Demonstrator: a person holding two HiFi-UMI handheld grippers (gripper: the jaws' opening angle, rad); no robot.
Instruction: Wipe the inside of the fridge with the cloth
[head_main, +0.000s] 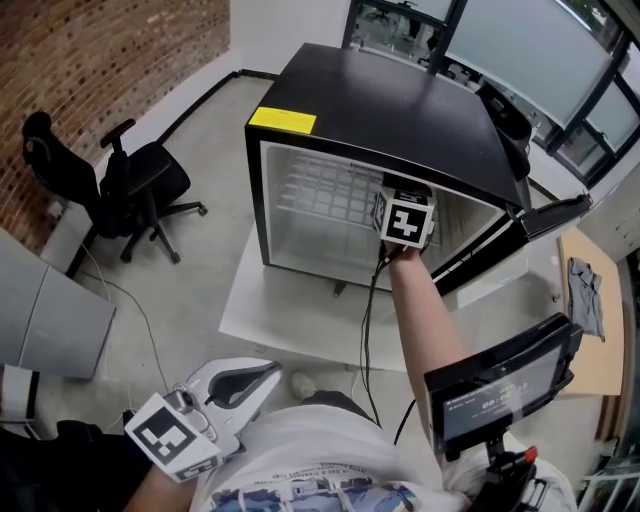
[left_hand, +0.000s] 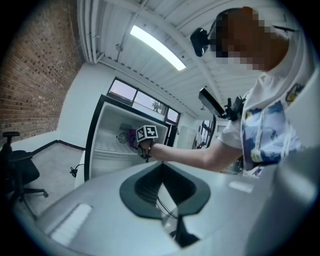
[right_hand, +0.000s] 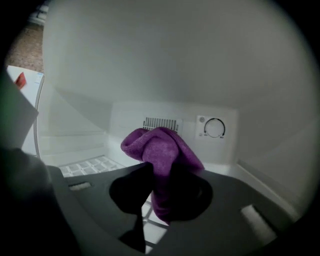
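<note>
Left gripper (head_main: 235, 385) idle at waist, jaws together, empty. Right gripper (right_hand: 159, 207) inside fridge (head_main: 400, 110), jaws clamped mid-bunch on purple cloth (right_hand: 162, 150). Cloth is soft and light, with its free fold forward. Probably clear of back wall (right_hand: 130, 117).

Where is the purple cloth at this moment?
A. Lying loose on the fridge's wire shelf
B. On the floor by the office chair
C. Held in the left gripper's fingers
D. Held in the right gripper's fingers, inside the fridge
D: the right gripper view shows the purple cloth pinched in the right gripper, with the thermostat dial on the fridge wall behind it.
</note>
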